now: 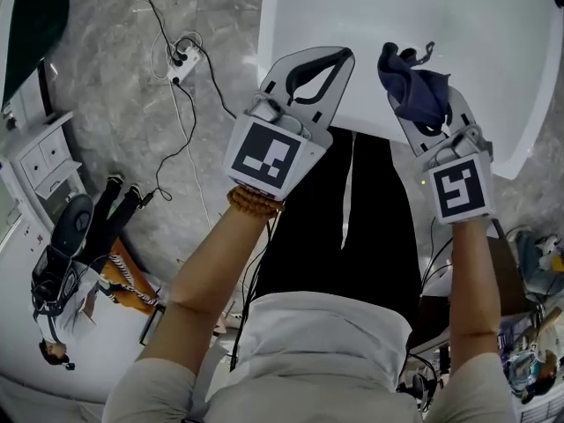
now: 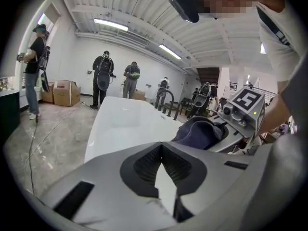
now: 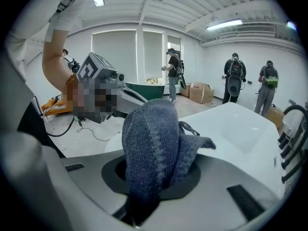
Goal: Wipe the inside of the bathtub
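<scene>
The white bathtub lies ahead of me, its rim under both grippers; it also shows in the left gripper view and the right gripper view. My right gripper is shut on a dark blue knitted cloth, which bulges up out of the jaws. My left gripper is held over the near rim, beside the right one. Its tips meet with nothing between them. The cloth shows to its right.
A power strip with cables lies on the grey floor left of the tub. A white drawer cabinet and a person are further left. Several people with backpacks and cardboard boxes stand behind. Dark tap fittings rise at the tub's far side.
</scene>
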A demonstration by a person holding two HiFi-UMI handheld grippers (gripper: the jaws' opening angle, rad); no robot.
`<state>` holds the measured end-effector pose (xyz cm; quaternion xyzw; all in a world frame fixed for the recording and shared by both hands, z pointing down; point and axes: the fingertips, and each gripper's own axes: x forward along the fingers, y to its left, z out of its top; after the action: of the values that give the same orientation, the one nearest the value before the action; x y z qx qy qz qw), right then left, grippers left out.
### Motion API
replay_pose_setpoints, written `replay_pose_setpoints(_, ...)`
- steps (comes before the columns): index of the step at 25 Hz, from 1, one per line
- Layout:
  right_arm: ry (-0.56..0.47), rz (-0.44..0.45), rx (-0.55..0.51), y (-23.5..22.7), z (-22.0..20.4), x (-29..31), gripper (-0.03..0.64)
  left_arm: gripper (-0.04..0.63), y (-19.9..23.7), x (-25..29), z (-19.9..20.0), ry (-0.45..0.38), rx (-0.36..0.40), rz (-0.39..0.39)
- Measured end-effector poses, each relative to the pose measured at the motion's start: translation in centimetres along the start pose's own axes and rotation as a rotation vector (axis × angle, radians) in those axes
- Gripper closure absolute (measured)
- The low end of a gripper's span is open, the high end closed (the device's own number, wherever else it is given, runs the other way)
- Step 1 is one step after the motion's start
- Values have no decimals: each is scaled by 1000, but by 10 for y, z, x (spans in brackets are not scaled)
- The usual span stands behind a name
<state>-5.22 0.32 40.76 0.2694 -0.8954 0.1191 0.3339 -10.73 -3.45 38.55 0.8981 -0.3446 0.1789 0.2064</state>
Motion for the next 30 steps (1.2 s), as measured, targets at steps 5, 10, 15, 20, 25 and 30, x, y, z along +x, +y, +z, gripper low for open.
replay_pose_setpoints(5, 103, 74, -74, -17, -41, 49, 522, 600, 29, 27, -30, 8, 54, 24)
replay_pose_setpoints(10, 202, 155, -153, -32, -80, 107, 522, 600, 56, 48, -50, 46, 52, 31)
replay_pose_setpoints(15, 274, 215, -189, -43, -115, 164, 522, 600, 78, 75, -67, 71, 53, 36)
replay_pose_setpoints(20, 343, 268, -190, -44, -151, 206, 522, 600, 94, 102, -88, 118, 31, 56)
replay_pose_setpoints(25, 412, 314, -194, -46, -185, 252, 522, 600, 123, 122, -104, 140, -21, 76)
replay_pose_setpoints(30, 461, 353, -210, -43, -216, 288, 522, 600, 142, 144, -126, 161, -82, 78)
